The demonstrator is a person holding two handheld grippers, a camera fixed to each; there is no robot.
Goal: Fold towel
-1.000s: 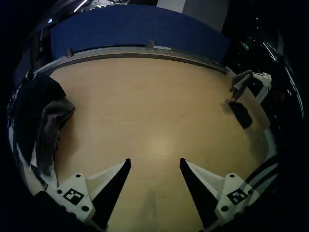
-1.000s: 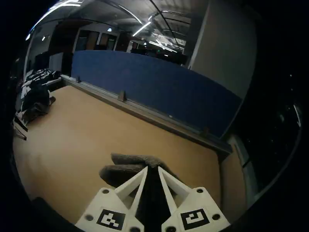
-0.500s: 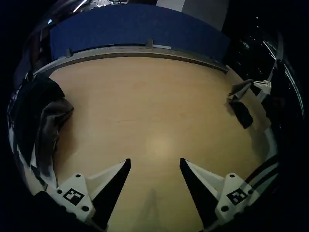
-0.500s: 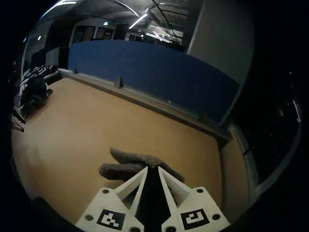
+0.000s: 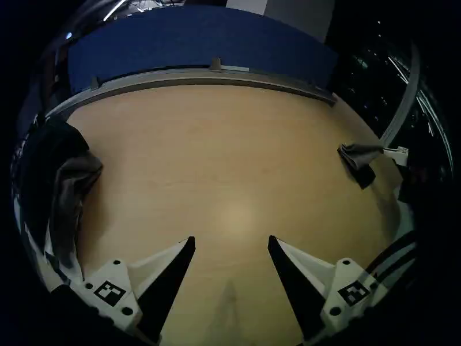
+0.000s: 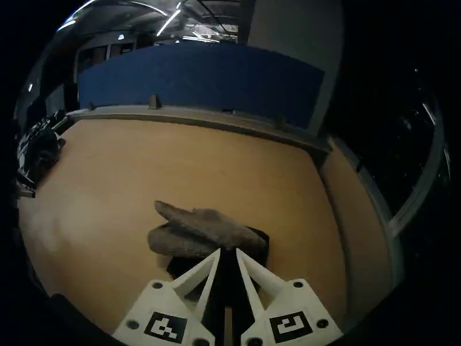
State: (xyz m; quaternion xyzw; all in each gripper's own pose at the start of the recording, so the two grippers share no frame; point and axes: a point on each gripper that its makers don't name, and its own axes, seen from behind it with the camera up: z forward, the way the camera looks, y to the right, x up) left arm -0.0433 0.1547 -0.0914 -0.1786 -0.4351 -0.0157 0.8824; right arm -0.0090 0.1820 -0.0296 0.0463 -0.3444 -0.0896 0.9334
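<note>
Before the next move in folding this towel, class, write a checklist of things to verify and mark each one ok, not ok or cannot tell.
1. The right tongs are closed on the towel: ok.
2. The towel is lifted off the table, with its shadow beneath it: ok.
3. The left tongs are open and hold nothing: ok.
4. The towel hangs flat, ready to fold: not ok, it is bunched.
5. The dark cloth pile lies apart from the towel: ok.
6. A free corner shows for the left tongs to take: cannot tell.

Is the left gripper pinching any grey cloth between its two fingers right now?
No, the left gripper stands open, with bare light wooden tabletop showing between its fingers.
</note>
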